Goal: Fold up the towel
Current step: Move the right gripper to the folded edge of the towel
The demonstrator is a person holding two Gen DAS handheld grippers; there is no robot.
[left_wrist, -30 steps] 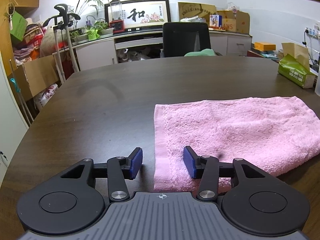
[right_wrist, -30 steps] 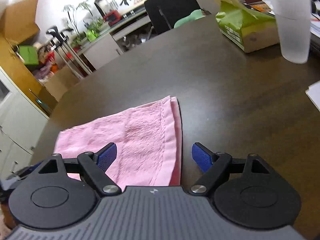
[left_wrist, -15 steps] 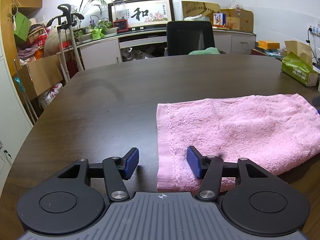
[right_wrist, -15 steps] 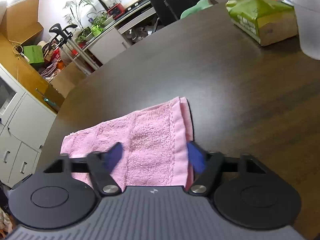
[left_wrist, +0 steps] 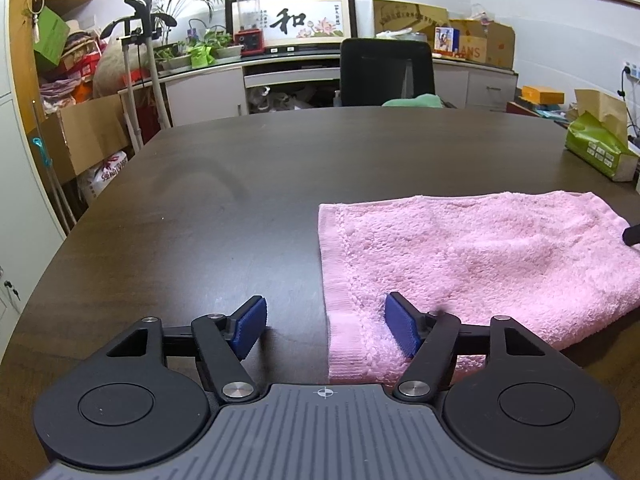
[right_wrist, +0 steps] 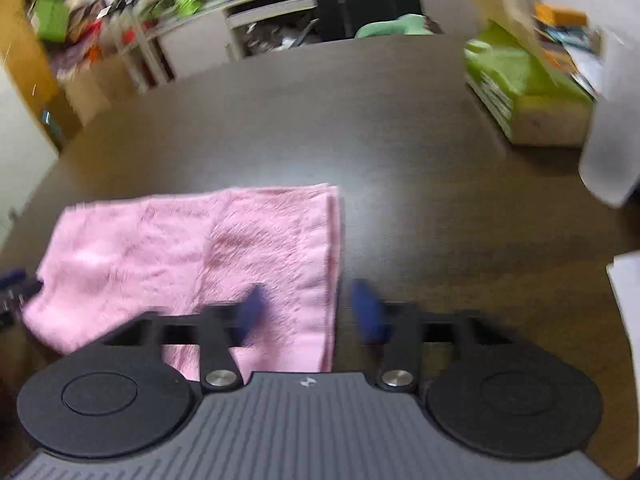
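Observation:
A pink towel (left_wrist: 472,256) lies folded flat on the dark wooden table (left_wrist: 240,184). My left gripper (left_wrist: 325,326) is open and straddles the towel's near left edge, one pad on the table and one over the towel. In the right wrist view the towel (right_wrist: 200,248) lies ahead and to the left. My right gripper (right_wrist: 310,312) is open and straddles the towel's right edge near its front corner. That view is blurred by motion. The left gripper's tip (right_wrist: 16,288) shows at the far left edge.
A green tissue box (right_wrist: 524,92) and a frosted plastic cup (right_wrist: 612,128) stand at the table's right side. A white sheet (right_wrist: 626,292) lies at the right edge. A black office chair (left_wrist: 386,72) stands behind the far table edge.
My right gripper has swung to the right and leveled out, and its jaws have narrowed somewhat around the towel's right edge. My left gripper has backed off slightly and stays open.

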